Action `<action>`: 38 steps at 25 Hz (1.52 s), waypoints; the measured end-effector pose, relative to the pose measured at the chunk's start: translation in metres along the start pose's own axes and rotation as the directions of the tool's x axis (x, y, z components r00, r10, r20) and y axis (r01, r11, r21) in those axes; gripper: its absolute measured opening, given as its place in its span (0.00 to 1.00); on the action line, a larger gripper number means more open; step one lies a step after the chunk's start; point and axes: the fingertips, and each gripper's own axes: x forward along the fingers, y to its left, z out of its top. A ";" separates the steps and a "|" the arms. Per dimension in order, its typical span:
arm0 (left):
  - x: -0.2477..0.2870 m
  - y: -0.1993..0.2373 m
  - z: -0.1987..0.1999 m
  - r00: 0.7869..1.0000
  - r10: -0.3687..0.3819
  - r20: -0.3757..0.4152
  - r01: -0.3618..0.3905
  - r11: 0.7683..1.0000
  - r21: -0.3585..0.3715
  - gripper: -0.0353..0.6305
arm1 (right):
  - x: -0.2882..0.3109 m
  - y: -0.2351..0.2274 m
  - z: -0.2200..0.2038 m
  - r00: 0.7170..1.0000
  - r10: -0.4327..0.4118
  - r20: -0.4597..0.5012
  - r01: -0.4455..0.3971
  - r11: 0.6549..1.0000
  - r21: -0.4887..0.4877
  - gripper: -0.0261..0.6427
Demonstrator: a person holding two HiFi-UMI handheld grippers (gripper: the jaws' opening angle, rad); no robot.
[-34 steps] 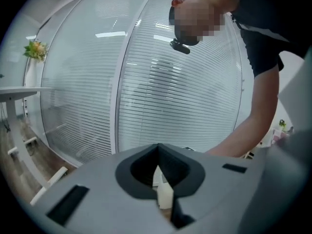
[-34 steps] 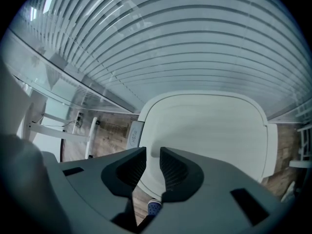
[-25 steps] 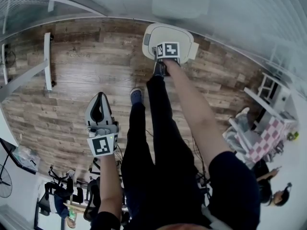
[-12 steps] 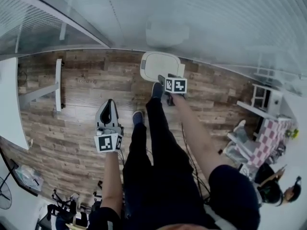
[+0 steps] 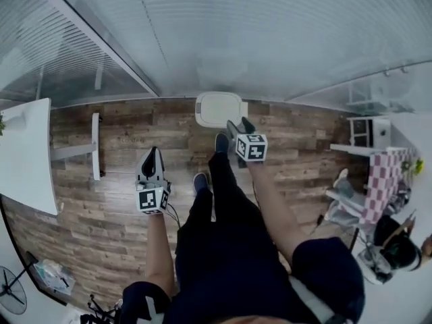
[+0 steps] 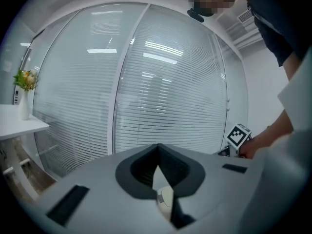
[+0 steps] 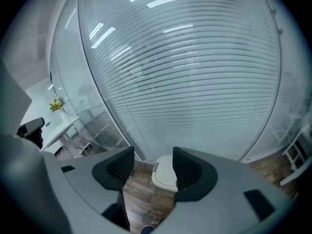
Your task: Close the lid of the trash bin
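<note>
The white trash bin (image 5: 217, 109) stands on the wood floor against the glass wall, its lid lying flat and closed. In the right gripper view the trash bin (image 7: 165, 173) shows far below, through the gap between the jaws. My right gripper (image 5: 239, 125) hangs in the air above and in front of the bin, open, with nothing between its fingers. My left gripper (image 5: 152, 157) is held out to the left over bare floor, away from the bin. In the left gripper view the left gripper (image 6: 157, 147) has its jaws meeting, shut and empty.
A glass wall with blinds (image 5: 256, 39) runs behind the bin. A white table (image 5: 27, 154) and its leg frame (image 5: 94, 147) are at the left. A white shelf (image 5: 368, 137) and a checkered cloth (image 5: 378, 181) sit at the right, near another person (image 5: 398, 248). My shoes (image 5: 221, 142) stand just before the bin.
My right gripper has lifted off the bin lid and risen well above it. The left gripper has risen too. The head view has tipped up toward the glass wall.
</note>
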 end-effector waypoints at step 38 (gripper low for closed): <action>-0.096 -0.130 0.145 0.969 -0.144 0.203 0.128 0.988 0.090 0.06 | -0.343 0.019 0.077 0.783 0.018 0.622 0.088 0.986 -0.140 0.42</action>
